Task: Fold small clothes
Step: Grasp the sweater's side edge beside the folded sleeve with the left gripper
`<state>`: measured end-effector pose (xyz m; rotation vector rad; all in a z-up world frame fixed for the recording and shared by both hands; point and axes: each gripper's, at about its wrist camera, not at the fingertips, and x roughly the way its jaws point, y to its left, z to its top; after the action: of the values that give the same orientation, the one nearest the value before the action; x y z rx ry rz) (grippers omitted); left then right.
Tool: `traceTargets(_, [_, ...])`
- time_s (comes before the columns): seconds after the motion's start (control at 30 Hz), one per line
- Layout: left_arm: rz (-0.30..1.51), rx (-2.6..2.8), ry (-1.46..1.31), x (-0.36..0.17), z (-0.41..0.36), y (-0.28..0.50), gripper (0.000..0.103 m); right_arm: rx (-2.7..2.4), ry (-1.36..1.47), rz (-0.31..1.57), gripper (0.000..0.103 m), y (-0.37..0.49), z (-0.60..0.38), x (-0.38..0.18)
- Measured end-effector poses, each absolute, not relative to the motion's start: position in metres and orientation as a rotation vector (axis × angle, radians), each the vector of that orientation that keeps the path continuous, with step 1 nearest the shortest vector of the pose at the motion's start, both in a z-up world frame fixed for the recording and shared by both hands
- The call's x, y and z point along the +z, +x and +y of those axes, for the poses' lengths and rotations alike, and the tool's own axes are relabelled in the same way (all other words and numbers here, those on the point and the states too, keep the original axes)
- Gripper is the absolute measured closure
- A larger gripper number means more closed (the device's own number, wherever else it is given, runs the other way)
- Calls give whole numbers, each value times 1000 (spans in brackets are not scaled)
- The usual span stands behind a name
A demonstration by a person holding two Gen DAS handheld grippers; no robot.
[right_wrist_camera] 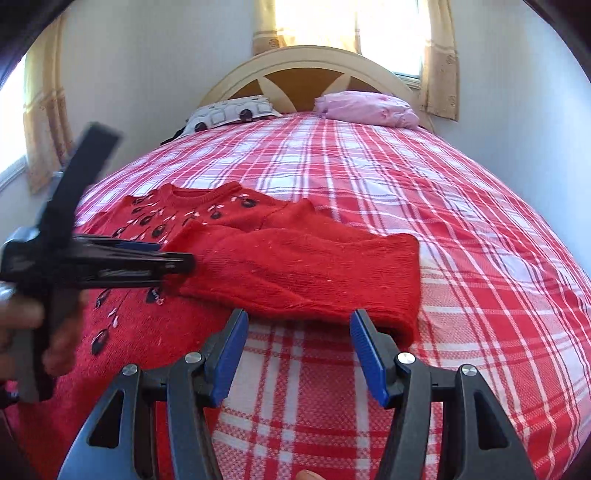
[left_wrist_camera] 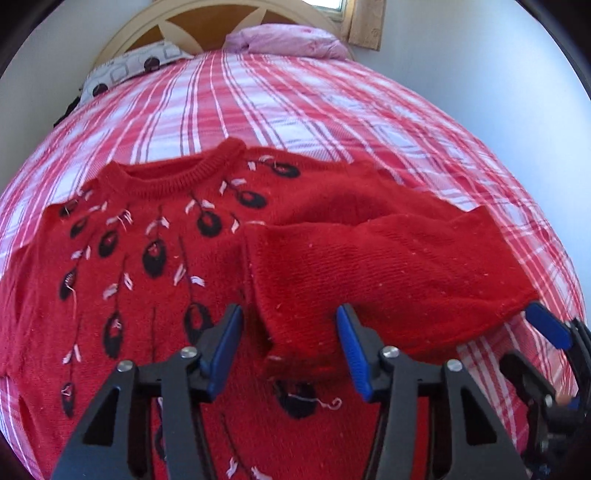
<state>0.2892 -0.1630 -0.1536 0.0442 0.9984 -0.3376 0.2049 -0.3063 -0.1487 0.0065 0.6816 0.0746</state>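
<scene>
Left wrist view showed the left gripper [left_wrist_camera: 290, 347] part-open around the red sweater's [left_wrist_camera: 147, 266] folded sleeve [left_wrist_camera: 388, 266], unpinched. Right gripper [right_wrist_camera: 299, 347] stood part-open, empty, over the plaid bedspread [right_wrist_camera: 406, 184].

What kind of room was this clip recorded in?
A bedroom, most likely: a bed with a red plaid bedspread, a curved wooden headboard, and pillows below a curtained window. A red sweater lies on the bed.

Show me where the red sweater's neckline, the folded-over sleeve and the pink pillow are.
Red sweater [left_wrist_camera: 166, 177]: left wrist view, ribbed neckline.
Folded-over sleeve [right_wrist_camera: 303, 269]: right wrist view, middle of the plain knit.
Pink pillow [right_wrist_camera: 365, 107]: right wrist view, centre of its top.
</scene>
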Motion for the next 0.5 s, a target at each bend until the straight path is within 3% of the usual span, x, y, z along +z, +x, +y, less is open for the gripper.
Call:
traceTargets(0.1, [994, -356, -4, -157, -160, 290, 60, 84, 23, 665, 44, 203, -305, -147])
traceTargets(0.13, [989, -371, -6, -155, -160, 290, 82, 82, 31, 654, 44, 202, -306, -146])
traceTargets(0.17, [983, -378, -2, -153, -160, 290, 87, 80, 39, 645, 44, 201, -308, -146])
traceTargets(0.5, [814, -362, -49, -89, -110, 283, 90, 41, 59, 561, 44, 191, -313, -133])
